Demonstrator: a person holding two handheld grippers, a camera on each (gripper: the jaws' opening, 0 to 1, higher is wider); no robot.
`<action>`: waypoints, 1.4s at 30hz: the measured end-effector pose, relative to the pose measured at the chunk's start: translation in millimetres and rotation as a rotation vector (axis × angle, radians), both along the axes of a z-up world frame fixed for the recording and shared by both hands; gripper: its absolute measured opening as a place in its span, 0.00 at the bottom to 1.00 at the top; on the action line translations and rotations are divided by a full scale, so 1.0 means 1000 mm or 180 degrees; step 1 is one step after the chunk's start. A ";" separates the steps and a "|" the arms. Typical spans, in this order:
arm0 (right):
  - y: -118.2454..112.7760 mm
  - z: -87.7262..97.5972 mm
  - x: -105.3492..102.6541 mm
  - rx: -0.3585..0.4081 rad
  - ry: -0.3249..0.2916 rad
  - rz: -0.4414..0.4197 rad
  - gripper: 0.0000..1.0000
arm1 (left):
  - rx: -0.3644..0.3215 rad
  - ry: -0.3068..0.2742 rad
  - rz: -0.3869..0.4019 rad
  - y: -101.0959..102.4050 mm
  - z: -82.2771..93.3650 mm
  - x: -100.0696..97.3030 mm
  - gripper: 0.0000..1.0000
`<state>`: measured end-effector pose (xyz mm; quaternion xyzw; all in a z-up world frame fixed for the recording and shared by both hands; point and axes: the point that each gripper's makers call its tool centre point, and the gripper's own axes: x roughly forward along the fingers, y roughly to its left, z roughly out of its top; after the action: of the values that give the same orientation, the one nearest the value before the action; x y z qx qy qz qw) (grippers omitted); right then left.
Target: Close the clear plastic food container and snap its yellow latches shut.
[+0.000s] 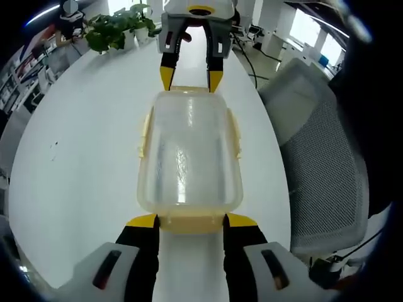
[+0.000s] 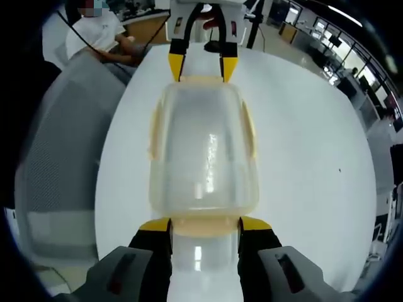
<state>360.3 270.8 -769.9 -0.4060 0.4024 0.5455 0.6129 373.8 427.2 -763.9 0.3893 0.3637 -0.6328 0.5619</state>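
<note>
The clear plastic food container (image 1: 189, 154) lies lid-on in the middle of a long white table (image 1: 82, 170), and the two grippers face each other across it, one at each short end. In the left gripper view, the left gripper (image 1: 191, 221) comes in low and level over the tabletop, its black jaws with yellow tips spread either side of the near end latch (image 1: 191, 223), a pale yellow flap; the tips sit just at its corners, so the claw is spread wide and not clamped on anything. At the far end the right gripper (image 1: 190, 80) points straight back, tipped downward, its yellow tips just beside the far rim, jaws likewise parted. The right gripper view shows the mirror of this: the right gripper (image 2: 204, 224) straddles its own end latch (image 2: 204, 225) with jaws apart, and the left gripper (image 2: 202, 67) stands opposite at the other end. The yellow side latches (image 2: 153, 132) lie along the container's long edges; I cannot tell whether they are snapped down. A grey mesh office chair (image 1: 321, 151) stands beside the table, potted plants (image 1: 116, 28) sit at its far end, and a seated person in a white shirt (image 2: 101, 31) is beyond the table.
</note>
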 end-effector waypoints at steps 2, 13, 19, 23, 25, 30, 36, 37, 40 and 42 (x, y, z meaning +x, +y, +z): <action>-0.005 -0.001 -0.001 -0.0014 0.0000 0.0004 0.40 | -0.0005 0.0012 0.0002 -0.004 -0.001 0.000 0.39; -0.029 -0.005 -0.003 -0.0023 0.0036 -0.0035 0.40 | -0.0032 0.0023 -0.0021 -0.027 -0.002 -0.003 0.39; -0.039 -0.005 -0.003 -0.0031 0.0026 -0.0028 0.40 | -0.0037 0.0038 -0.0003 -0.039 -0.002 -0.002 0.39; -0.048 -0.006 -0.003 -0.0037 0.0013 -0.0032 0.40 | -0.0047 0.0043 -0.0003 -0.047 -0.003 -0.002 0.39; -0.051 -0.006 -0.004 -0.0033 0.0017 -0.0041 0.40 | -0.0053 0.0040 -0.0011 -0.050 -0.003 -0.003 0.39; -0.063 -0.007 -0.007 -0.0049 0.0053 -0.0049 0.40 | -0.0078 0.0082 -0.0024 -0.062 -0.005 -0.005 0.39; -0.075 -0.008 -0.007 -0.0062 0.0057 -0.0071 0.40 | -0.0108 0.0114 -0.0021 -0.073 -0.003 -0.006 0.39; -0.077 -0.008 -0.007 -0.0063 0.0057 -0.0077 0.40 | -0.0107 0.0109 -0.0027 -0.076 -0.004 -0.006 0.39; -0.080 -0.009 -0.008 -0.0069 0.0074 -0.0090 0.40 | -0.0096 0.0098 -0.0045 -0.080 -0.005 -0.006 0.39; -0.084 -0.009 -0.008 -0.0076 0.0079 -0.0086 0.40 | -0.0097 0.0119 -0.0034 -0.083 -0.005 -0.007 0.39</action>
<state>351.9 186.9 -779.1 -0.4011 0.4219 0.5372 0.6104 366.9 344.3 -768.5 0.3708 0.3624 -0.6484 0.5575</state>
